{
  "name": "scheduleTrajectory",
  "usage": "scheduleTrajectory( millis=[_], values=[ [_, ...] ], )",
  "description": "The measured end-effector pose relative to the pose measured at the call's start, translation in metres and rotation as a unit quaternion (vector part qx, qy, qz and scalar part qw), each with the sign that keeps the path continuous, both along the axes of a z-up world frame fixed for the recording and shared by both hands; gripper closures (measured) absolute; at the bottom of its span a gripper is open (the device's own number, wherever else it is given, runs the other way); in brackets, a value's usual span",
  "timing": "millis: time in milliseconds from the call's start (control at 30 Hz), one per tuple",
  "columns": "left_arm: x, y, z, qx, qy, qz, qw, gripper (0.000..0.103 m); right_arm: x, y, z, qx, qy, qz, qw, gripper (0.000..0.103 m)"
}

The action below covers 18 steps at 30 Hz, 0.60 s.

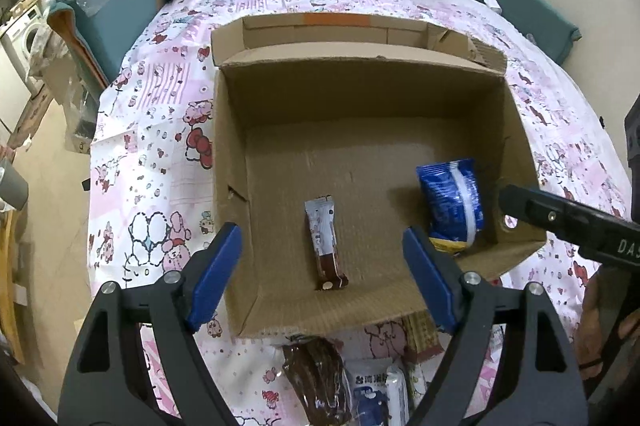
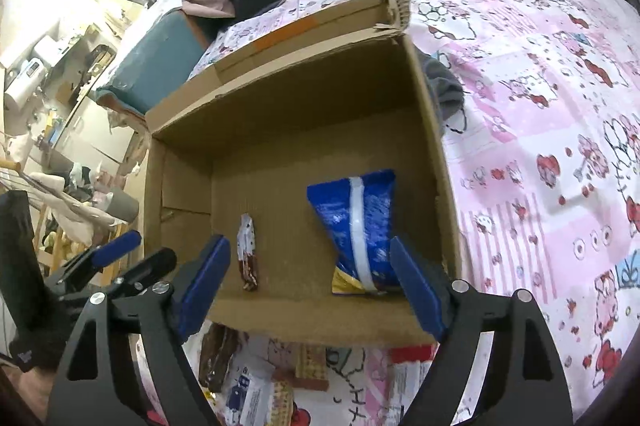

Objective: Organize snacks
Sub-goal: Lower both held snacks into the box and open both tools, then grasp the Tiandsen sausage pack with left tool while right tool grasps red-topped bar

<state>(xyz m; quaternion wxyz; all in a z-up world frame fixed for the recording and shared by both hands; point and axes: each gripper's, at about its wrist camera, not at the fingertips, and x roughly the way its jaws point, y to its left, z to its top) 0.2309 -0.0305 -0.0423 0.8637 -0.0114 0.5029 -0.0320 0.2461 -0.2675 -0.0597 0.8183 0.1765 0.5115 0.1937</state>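
Snacks lay partly sorted: inside the open brown cardboard box (image 1: 360, 153) sat 1 slim brown-and-silver bar (image 1: 325, 246) and 1 blue foil packet (image 2: 360, 230); several wrapped snacks (image 1: 352, 382) waited just outside its near wall. Both the left gripper (image 1: 322, 274) and right gripper (image 2: 310, 286) hovered with jaws released, empty.

- The left wrist view looks down and forward from just above the near edge of the cardboard box (image 1: 360, 129), its own blue fingers (image 1: 218, 274) wide in the foreground
- The right wrist view sits close over the same near edge, further right and tilted, so the box (image 2: 280, 113) leans leftward
- Both views share the box floor, the slim snack bar (image 1: 325, 242) (image 2: 248, 252), the blue packet (image 1: 450, 201) (image 2: 360, 226) and the patterned bedsheet (image 1: 160, 97) (image 2: 540, 65)
- Each view catches the other gripper at its side edge
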Motion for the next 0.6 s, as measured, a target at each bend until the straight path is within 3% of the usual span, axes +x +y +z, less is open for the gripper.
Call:
scheduleTrajectory(
  millis=[267, 600],
  values=[
    [-0.019, 0.010, 0.017, 0.014, -0.021, 0.027, 0.9993, 0.023, -0.020, -0.014, 0.015, -0.004, -0.007, -0.011, 1.000, 0.019],
    [-0.046, 0.016, 0.020, 0.012, -0.002, 0.030, 0.9995, 0.023, -0.050, -0.022, 0.011, 0.002, 0.019, -0.028, 0.999, 0.019]
  ],
)
